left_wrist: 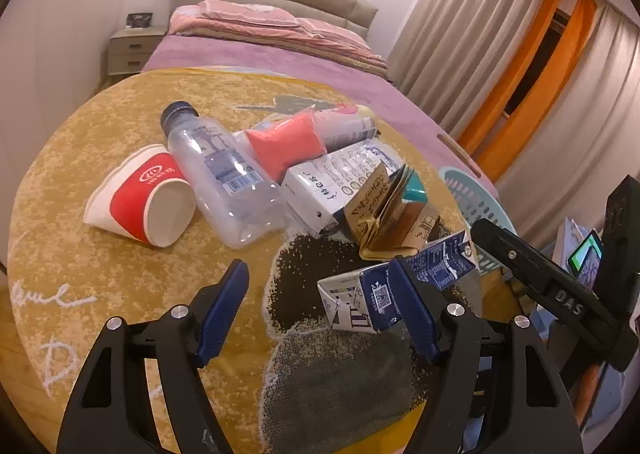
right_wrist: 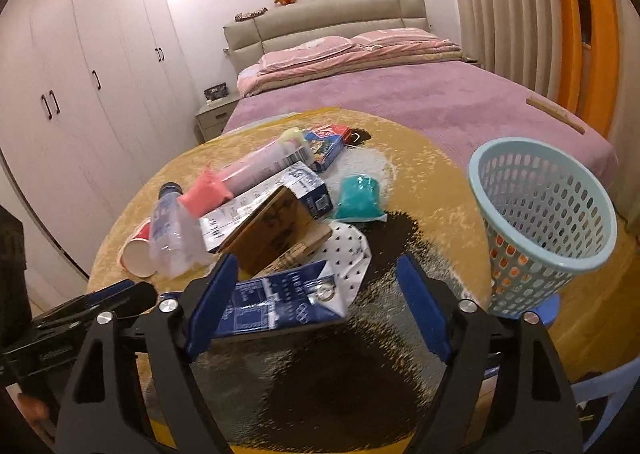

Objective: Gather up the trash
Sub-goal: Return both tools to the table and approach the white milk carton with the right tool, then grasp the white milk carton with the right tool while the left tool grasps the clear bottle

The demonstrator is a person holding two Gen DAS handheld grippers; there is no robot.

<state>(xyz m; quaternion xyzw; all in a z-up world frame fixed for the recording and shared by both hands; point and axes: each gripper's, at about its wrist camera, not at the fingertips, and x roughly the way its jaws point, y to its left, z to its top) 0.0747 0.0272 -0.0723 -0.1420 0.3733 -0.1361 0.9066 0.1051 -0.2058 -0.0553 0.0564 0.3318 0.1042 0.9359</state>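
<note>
A pile of trash lies on a round yellow-clothed table: a red and white paper cup, a clear plastic bottle, a pink pouch, a white carton, a brown box and a flattened blue milk carton. My left gripper is open, its right finger against the blue carton. My right gripper is open above the same blue carton. A teal pouch lies further back. A light blue mesh basket stands at the table's right.
A bed with a purple cover stands behind the table. White wardrobes fill the left wall. Curtains hang at the right. A nightstand is beside the bed. A blue stool sits under the basket.
</note>
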